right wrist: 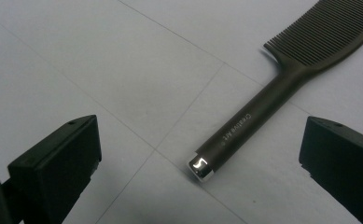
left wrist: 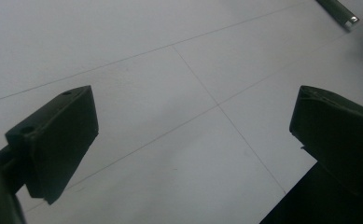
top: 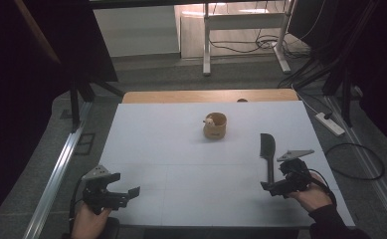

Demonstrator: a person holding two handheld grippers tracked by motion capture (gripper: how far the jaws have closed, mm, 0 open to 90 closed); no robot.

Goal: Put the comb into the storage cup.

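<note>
While its long axis is laid front to back on the white tabletop (top: 181, 149), the dark comb (top: 267, 152) is seen with its toothed head pointing away from the person and its silver-capped handle end toward the right gripper (top: 274, 188). That gripper is held released just behind the handle, jaws spread and empty. Left of the comb and farther back, a wooden cup (top: 215, 125) is stood upright. Well to the comb's left, the left gripper (top: 126, 191) is held released, too.

A cup (top: 215, 126) stands mid-desk (top: 171, 144), toward the far edge. A comb (top: 267, 151) lies nearer and to its right, handle toward the near edge.
</note>
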